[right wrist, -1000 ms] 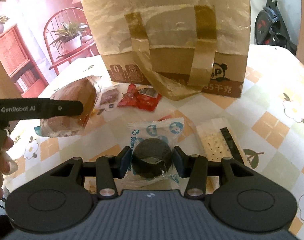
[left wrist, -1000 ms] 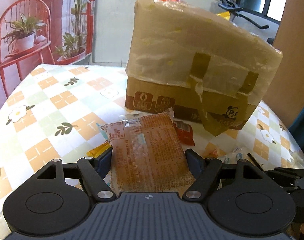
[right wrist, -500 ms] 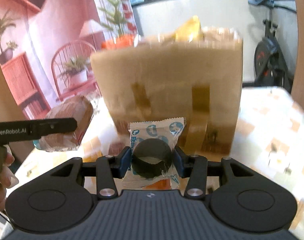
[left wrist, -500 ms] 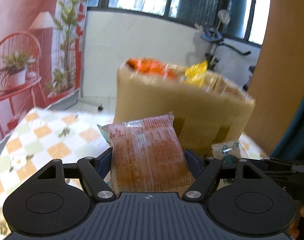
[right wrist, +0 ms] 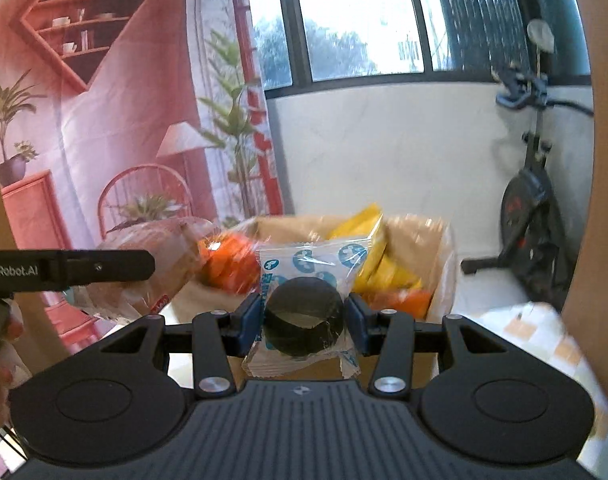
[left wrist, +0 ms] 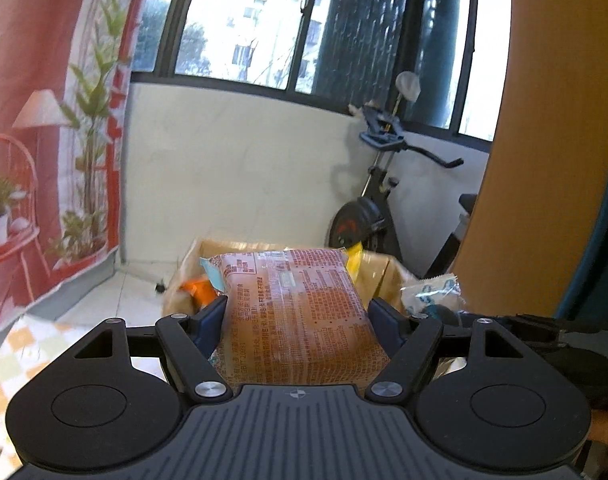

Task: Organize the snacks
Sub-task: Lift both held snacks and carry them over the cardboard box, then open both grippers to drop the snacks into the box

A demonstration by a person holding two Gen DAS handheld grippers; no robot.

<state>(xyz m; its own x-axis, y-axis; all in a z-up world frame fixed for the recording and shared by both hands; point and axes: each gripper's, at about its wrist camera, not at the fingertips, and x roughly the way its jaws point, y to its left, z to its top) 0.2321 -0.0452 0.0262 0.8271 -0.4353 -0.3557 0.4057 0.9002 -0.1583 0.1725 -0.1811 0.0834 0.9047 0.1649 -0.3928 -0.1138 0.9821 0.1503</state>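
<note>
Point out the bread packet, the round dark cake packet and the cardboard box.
Bread packet [left wrist: 300,312], left wrist view, printed wrapper middle.
Cake packet [right wrist: 304,314], right wrist view, dark cake itself.
Cardboard box [right wrist: 444,268], right wrist view, right wall.

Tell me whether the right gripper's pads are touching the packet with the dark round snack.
Touching. In the right wrist view, the right gripper has both blue pads pressed against the sides of the dark round snack packet, holding it above the open cardboard box.

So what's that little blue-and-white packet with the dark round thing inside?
The small packet is a clear wrapper with blue-and-white printing and crimped ends, holding a dark round cake or cookie. It sits upright, pinched at its sides between the right gripper fingers, in the air just in front of the open cardboard box. The left view shows its top edge.
</note>
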